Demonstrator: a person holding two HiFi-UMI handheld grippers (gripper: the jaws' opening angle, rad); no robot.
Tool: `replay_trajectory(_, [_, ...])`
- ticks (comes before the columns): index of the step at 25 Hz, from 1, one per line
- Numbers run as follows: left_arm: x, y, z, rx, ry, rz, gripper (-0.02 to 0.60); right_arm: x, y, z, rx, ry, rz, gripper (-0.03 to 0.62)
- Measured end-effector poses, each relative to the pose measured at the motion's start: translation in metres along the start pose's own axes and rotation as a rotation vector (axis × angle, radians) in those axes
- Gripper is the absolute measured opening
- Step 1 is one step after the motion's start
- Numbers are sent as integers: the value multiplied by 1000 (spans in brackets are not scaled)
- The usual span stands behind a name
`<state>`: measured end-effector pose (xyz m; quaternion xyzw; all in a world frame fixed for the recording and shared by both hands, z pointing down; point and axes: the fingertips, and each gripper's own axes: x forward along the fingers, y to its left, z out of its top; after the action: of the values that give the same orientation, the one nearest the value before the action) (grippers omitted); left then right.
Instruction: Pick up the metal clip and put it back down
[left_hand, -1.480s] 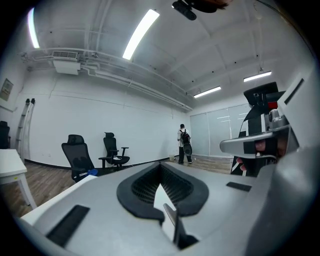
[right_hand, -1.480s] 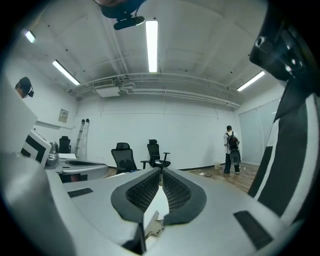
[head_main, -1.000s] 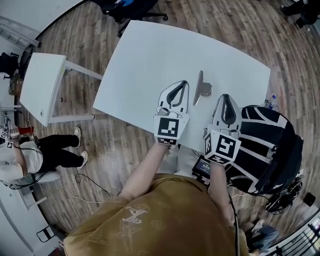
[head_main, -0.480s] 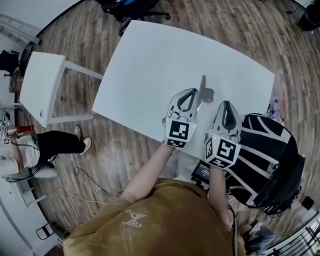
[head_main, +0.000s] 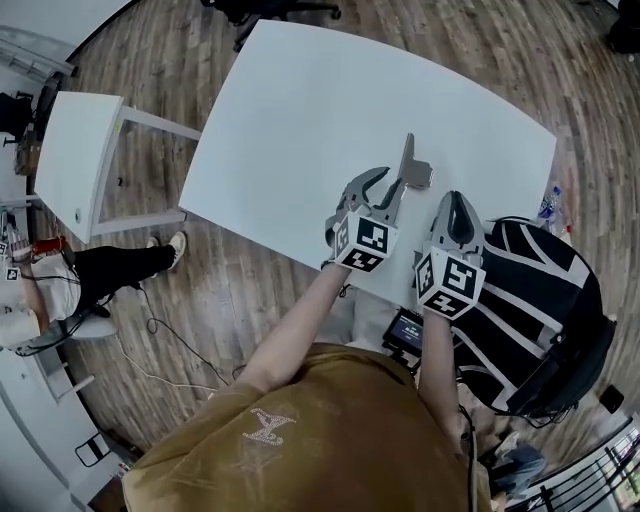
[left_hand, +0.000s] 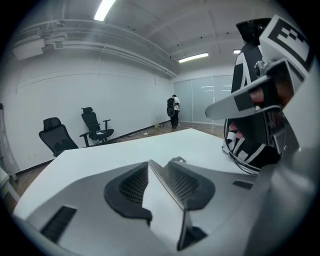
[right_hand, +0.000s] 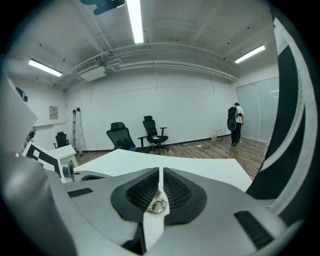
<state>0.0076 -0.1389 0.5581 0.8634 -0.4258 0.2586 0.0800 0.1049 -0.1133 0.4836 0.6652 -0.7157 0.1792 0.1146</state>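
Nearest you, low and right of centre, your right gripper (head_main: 453, 200) has its jaws together; a small shiny scrap (right_hand: 158, 204) at their seam is hard to identify. Left of it, your left gripper (left_hand: 156, 167) jaws are opening, a narrow wedge holding nothing. Just past their tips, the metal clip (head_main: 407, 160) lies on the white table (head_main: 300, 120), mostly hidden in the left gripper view.

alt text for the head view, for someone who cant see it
Seen from above, a person holds two grippers over a white table; the left gripper is opening its jaws, with the metal clip at their tips on the table. The right gripper hangs beside it, jaws shut, next to a black-and-white bag.
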Motion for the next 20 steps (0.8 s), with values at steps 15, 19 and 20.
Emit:
replay_trajectory(15, [41, -25, -47, 90, 187, -134, 167, 43, -3, -60, 109, 202, 80, 11])
replay_trajectory(19, [42, -27, -45, 131, 179, -137, 167, 56, -3, -75, 211, 261, 139, 41])
replay_trajectory(20, [42, -28, -44, 149, 178, -136, 167, 58, -2, -77, 233, 273, 152, 60])
